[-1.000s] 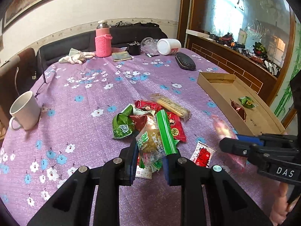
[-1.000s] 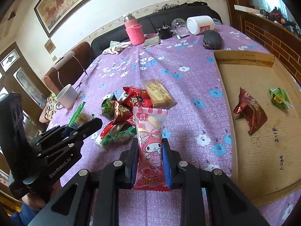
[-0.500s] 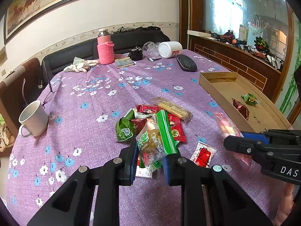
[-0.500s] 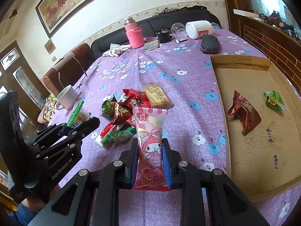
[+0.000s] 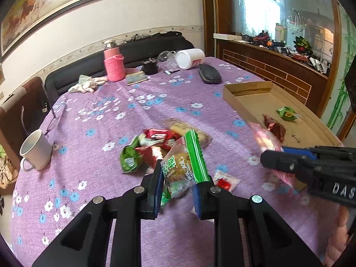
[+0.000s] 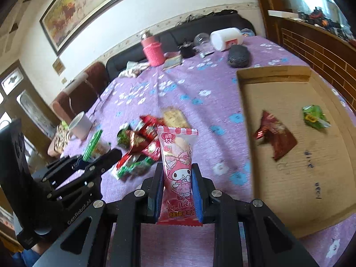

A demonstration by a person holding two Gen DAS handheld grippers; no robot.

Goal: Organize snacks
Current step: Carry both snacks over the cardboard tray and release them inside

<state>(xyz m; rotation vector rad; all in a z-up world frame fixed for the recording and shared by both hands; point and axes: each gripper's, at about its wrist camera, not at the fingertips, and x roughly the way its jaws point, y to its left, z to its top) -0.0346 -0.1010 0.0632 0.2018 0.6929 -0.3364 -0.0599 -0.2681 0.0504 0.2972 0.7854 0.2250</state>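
Left wrist view blurs the pink snack packet [image 5: 265, 139] gripped by the right gripper [image 5: 270, 159].

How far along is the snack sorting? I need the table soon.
Early. Two packets, a dark red one and a green one, lie in the cardboard tray. The right gripper holds a pink packet; the left gripper holds a green-edged one. A pile of snacks remains on the table.
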